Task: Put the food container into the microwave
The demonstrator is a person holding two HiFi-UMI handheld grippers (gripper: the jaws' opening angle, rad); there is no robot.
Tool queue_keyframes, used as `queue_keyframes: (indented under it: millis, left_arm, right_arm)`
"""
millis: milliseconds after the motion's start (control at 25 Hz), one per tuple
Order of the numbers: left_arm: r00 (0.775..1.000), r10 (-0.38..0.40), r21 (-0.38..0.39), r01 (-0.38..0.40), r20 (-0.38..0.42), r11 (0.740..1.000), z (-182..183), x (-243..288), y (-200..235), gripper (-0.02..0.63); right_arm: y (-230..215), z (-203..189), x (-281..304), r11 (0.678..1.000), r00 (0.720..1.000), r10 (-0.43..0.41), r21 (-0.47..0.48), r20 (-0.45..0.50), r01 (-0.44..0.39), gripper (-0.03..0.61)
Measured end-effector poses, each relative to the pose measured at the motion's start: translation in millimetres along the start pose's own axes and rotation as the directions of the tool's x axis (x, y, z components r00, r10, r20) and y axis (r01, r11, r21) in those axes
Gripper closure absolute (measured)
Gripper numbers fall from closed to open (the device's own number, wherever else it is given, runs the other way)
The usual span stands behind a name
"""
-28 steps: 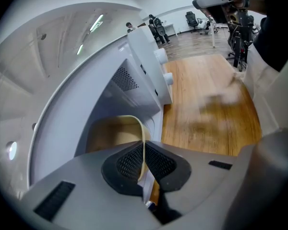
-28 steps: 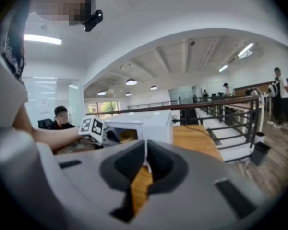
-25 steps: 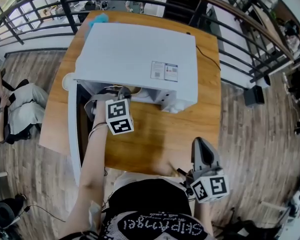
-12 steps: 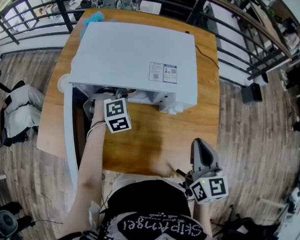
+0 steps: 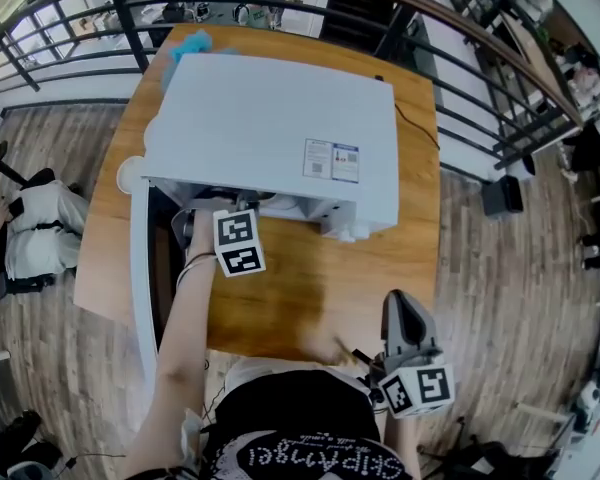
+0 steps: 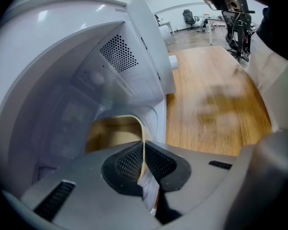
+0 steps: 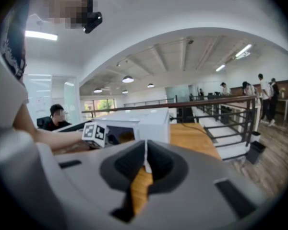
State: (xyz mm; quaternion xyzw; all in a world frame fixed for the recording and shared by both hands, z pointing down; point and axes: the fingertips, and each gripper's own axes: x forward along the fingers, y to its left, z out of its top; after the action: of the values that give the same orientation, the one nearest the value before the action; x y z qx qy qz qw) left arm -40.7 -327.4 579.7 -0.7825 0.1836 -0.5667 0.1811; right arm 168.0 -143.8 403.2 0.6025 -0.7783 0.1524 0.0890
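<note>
Food container [image 6: 113, 132], a single tan tub with a thin pale rim, sits inside the cavity of the one white microwave [image 5: 270, 118], low and toward the mouth. The left gripper [image 6: 144, 159] reaches through the opening, its jaws pinched nearly together on that rim. The gripped edge faces the opening and the body runs back into the cavity; its long axis cannot be judged, as most of it is hidden.

The microwave door [image 5: 138, 268] stands swung open along the left edge of the wooden table [image 5: 320, 278]. Bare wood lies in front of the oven and to its right. A dark railing [image 5: 460, 38] curves behind the table.

The right gripper [image 7: 145, 162], second of the two, hangs off the table's near edge by the person's waist, jaws together with nothing between them.
</note>
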Motion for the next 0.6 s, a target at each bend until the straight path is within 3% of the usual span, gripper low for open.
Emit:
queue_keyframes:
  millis: [600]
  left_arm:
    - [1.0, -0.018, 0.033, 0.018, 0.005, 0.999, 5.4, 4.2, -2.5, 0.574]
  right_arm:
    - [-1.4, -2.2, -4.1, 1.0, 1.0, -0.023, 0.005, -0.007, 0.023, 0.543]
